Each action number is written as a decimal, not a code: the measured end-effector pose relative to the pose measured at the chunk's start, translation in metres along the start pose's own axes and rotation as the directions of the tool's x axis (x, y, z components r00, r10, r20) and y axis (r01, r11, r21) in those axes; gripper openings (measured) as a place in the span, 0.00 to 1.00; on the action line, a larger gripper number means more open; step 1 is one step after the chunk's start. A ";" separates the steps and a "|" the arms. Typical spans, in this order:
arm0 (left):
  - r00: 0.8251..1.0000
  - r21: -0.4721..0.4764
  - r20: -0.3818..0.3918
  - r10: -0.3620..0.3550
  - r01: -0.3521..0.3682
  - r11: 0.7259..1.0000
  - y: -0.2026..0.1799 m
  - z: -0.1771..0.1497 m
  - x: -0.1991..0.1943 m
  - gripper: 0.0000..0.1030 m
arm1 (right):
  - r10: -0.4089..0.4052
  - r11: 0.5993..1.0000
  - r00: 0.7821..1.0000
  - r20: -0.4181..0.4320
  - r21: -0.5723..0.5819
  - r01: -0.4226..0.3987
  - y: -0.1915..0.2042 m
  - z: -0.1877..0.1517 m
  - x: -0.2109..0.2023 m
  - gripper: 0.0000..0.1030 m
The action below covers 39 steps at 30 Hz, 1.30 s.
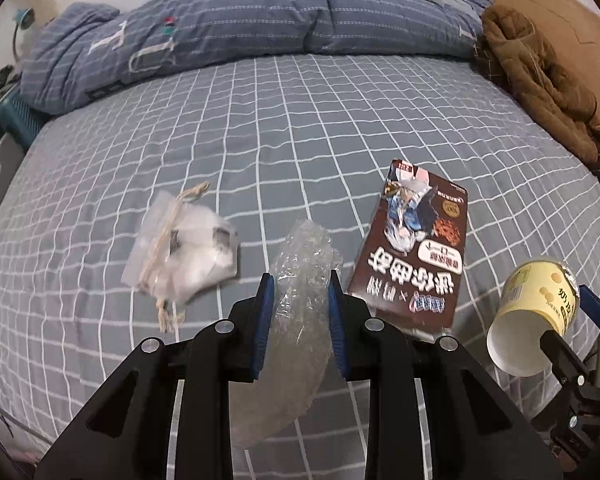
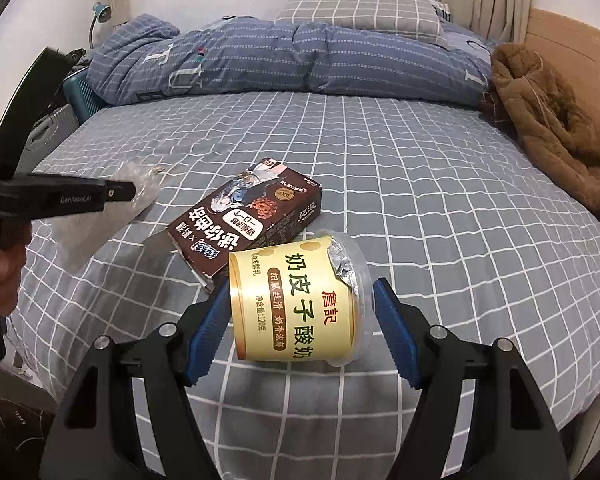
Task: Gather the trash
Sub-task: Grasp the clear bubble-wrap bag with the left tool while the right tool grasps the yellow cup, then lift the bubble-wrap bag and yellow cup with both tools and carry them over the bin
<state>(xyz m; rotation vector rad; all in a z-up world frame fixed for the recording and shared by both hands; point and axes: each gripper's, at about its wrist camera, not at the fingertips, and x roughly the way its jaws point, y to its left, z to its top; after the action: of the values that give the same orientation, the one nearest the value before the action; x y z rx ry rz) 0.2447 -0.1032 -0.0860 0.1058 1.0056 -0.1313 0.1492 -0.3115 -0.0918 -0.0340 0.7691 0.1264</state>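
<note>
Pinching a crumpled clear plastic wrapper [image 1: 300, 280] between the blue pads [image 1: 262, 320] of the left gripper [image 1: 300, 292], nearly closed on it — wrapper hanging above the checked bed sheet [image 1: 300, 128]. Clamping a yellow yogurt cup [image 2: 296, 300] sideways in the right gripper [image 2: 300, 300], fingers fairly wide. Lying on the sheet — a brown snack box [image 1: 416, 248] and a small drawstring pouch [image 1: 188, 252].

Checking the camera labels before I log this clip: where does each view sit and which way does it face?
Left wrist: on the left gripper, angled down across the bed; its fingers pinch clear plastic wrap.
Right wrist: on the right gripper, facing likewise, clamping a yogurt cup; a hand shows.
Shared: brown snack box, cup, quilt.
</note>
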 end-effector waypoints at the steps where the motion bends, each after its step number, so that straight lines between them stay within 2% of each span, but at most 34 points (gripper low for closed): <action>1: 1.000 -0.004 -0.001 -0.002 0.002 1.000 0.000 -0.003 -0.002 0.25 | 0.002 1.000 1.000 0.003 0.004 -0.002 0.001 -0.001 -0.004 0.66; 7: 1.000 -0.019 0.006 0.003 -0.003 1.000 0.001 -0.022 -0.019 0.25 | -0.017 1.000 1.000 0.020 -0.004 0.018 0.005 -0.004 -0.022 0.65; 25: 0.999 -0.087 -0.008 -0.051 0.050 0.995 -0.001 -0.080 -0.059 0.25 | -0.044 0.999 0.998 0.044 0.003 0.044 0.015 -0.015 -0.076 0.65; 39: 0.998 -0.102 -0.014 -0.065 0.063 0.993 -0.003 -0.110 -0.086 0.25 | -0.047 0.999 0.998 0.041 0.014 0.047 0.019 -0.023 -0.106 0.65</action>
<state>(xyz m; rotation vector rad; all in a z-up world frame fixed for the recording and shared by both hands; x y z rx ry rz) 0.1075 -0.0846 -0.0719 -0.0186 1.0316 -0.1377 0.0554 -0.3050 -0.0337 -0.0368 0.7272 0.0771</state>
